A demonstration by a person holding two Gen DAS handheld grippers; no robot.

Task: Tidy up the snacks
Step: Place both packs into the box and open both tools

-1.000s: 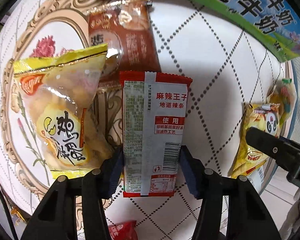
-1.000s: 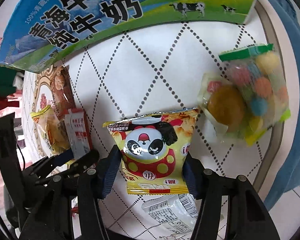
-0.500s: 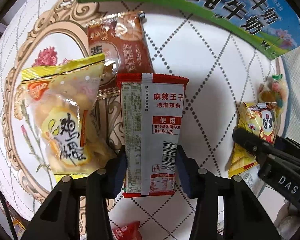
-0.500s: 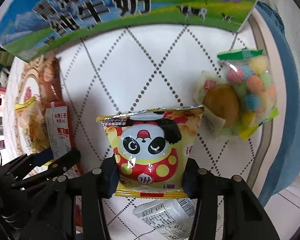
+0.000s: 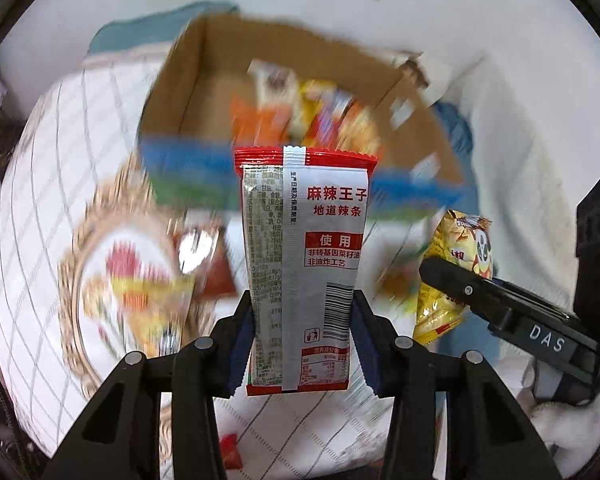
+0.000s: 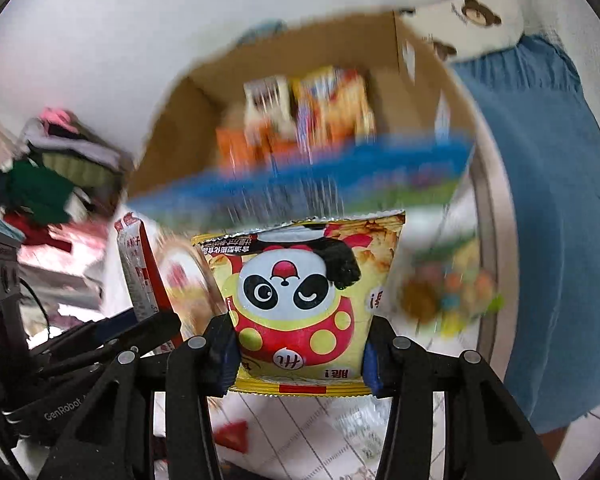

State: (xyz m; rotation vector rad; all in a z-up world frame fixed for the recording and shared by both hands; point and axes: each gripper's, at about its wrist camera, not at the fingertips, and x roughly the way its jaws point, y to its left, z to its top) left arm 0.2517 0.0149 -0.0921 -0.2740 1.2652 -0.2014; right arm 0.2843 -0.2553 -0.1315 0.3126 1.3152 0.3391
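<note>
**Two packets lifted toward the open box**

The tabletop [image 5: 48, 184], covered in a white diamond-patterned cloth, carries everything. At its far side stands a cardboard box [image 5: 188, 80] with its top open and the blue-and-green printed wall facing the tools; a jumble of bright packets already lies inside, so it reads as the place where the snacks are being gathered. Its open mouth faces up, which suits dropping things in from above.

Nearer on the cloth lie loose snacks not yet collected: a yellow bag [image 5: 148, 312] and a brown packet [image 5: 204, 260] on the gold-framed flower print, both blurred, and a clear bag of coloured sweets [image 6: 452, 296] out to the right.

The right tool [image 6: 300, 354] is clenched on the lower sides of a yellow panda packet [image 6: 300, 292], held upright and off the cloth, facing the box. The left tool [image 5: 302, 344] likewise grips a red and silver spicy-strip packet [image 5: 300, 264] by its lower edges, upright, in front of the box wall. Gripping low leaves the tops free to clear the rim, probably for dropping in.
</note>
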